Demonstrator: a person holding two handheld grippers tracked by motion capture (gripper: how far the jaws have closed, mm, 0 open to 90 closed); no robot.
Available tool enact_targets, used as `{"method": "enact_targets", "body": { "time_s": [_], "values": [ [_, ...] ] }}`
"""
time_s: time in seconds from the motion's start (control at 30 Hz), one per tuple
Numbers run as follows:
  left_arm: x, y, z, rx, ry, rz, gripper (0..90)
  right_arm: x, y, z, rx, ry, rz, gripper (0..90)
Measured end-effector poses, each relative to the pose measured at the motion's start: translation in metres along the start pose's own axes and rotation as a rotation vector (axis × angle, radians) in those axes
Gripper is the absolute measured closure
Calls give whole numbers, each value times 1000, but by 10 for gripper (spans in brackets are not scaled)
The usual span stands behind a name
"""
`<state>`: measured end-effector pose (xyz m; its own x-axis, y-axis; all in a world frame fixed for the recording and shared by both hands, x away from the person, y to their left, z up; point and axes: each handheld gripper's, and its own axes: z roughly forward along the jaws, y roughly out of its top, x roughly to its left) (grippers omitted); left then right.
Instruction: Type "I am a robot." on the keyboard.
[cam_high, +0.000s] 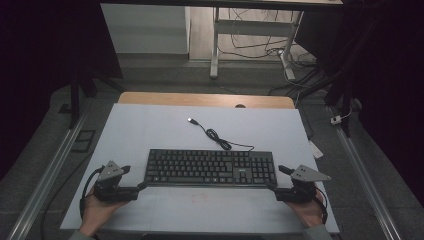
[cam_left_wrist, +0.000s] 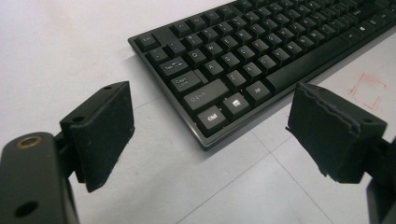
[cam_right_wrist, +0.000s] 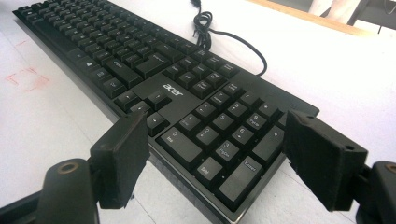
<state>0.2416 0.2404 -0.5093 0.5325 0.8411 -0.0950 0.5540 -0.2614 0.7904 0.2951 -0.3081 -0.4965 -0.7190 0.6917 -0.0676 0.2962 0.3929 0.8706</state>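
Centrally, keyboard (cam_high: 211, 167) between left gripper (cam_high: 141, 186), right gripper (cam_high: 272, 188); both released

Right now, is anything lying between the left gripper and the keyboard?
No. In the left gripper view, bare white table separates the open left gripper from the keyboard corner.

The keyboard (cam_high: 211, 167) is black with white letters, and its cable (cam_high: 216, 135) is black. The table cover (cam_high: 150, 125) is white, with a faint red square (cam_left_wrist: 368, 91).
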Motion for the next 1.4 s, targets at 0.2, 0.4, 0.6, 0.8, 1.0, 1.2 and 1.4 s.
{"method": "enact_targets", "body": {
  "time_s": [0.2, 0.4, 0.6, 0.8, 1.0, 1.2, 1.4],
  "values": [
    [-3, 0, 1, 5, 4, 20, 152, -1, -1, 2, 4, 10, 10, 237],
    [-4, 0, 2, 10, 6, 34, 162, 2, 0, 5, 17, 14, 1, 239],
    [-4, 3, 3, 6, -7, 22, 165, 3, 1, 9, 25, 14, 0, 239],
    [-3, 22, 3, 11, -3, 40, 173, 4, 3, 9, 24, 11, -5, 240],
    [-2, 46, 6, -3, -19, 55, 193, 6, 6, 13, 14, 33, -4, 249],
    [-4, 46, 13, 13, -28, 78, 219, 12, 16, 18, 3, 65, -6, 272],
    [-4, 43, 15, 20, -45, 75, 257, 24, 27, 29, 13, 88, -17, 321]
  ]
}}
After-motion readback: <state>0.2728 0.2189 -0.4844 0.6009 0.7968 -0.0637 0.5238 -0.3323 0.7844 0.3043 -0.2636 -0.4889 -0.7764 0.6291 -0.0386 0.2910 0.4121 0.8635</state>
